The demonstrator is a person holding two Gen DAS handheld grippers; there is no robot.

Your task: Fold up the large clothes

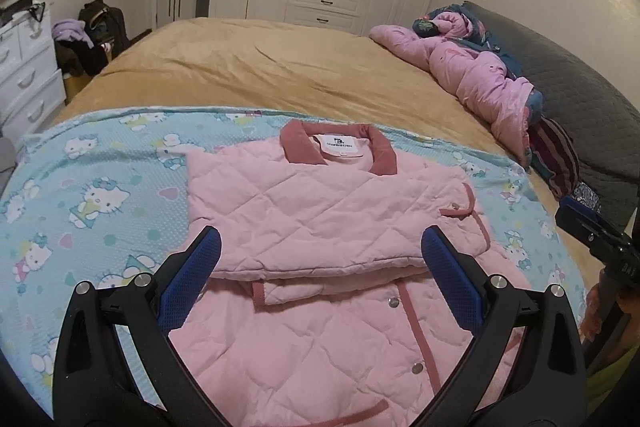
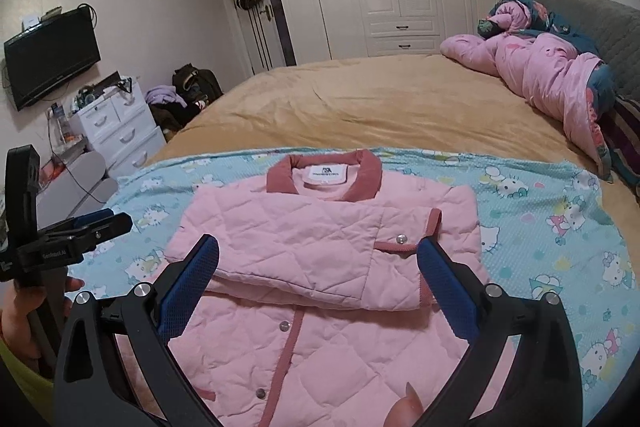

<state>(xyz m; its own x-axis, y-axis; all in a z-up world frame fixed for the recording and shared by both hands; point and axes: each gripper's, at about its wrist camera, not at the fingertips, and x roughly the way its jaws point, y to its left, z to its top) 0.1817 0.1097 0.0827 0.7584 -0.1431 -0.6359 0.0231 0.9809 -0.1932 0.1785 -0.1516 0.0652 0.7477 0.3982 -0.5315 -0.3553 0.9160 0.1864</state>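
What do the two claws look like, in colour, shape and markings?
Both are alike. The left claw and the right claw each have two black, curved plastic arms with round silver bolts, ending in blue textured pads. Seen from the right wrist camera, the left claw's body carries small white lettering, too small to read with certainty. No cables are visible.

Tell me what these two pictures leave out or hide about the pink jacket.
- Pink jacket hem: cut off by the bottom edge in both wrist views.
- Sleeves: folded across the chest, so the front beneath is hidden.
- Collar label: print too small to read.
- Lower sides: covered by the left gripper and right gripper, jaws open.
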